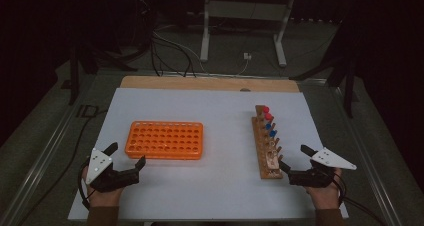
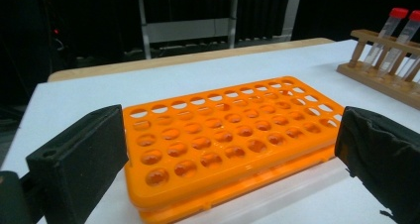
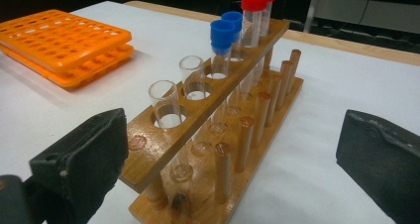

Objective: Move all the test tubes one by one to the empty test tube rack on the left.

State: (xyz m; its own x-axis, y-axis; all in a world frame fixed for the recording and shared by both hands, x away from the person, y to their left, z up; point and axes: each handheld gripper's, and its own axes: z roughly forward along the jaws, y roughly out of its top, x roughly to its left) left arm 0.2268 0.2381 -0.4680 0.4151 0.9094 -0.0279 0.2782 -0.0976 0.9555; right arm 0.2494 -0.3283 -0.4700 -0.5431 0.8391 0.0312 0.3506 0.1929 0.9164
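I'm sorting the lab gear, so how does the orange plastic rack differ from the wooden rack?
The flat orange plastic tube rack has many small round holes, all empty; the wooden tube rack has a single row of holes plus upright pegs. The wooden one holds capped and uncapped clear tubes. The orange rack lies crosswise on the table, the wooden one lengthwise. Both rest on the white table sheet.

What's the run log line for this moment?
left gripper: open, by orange rack | right gripper: open, by wooden rack | tubes: racked
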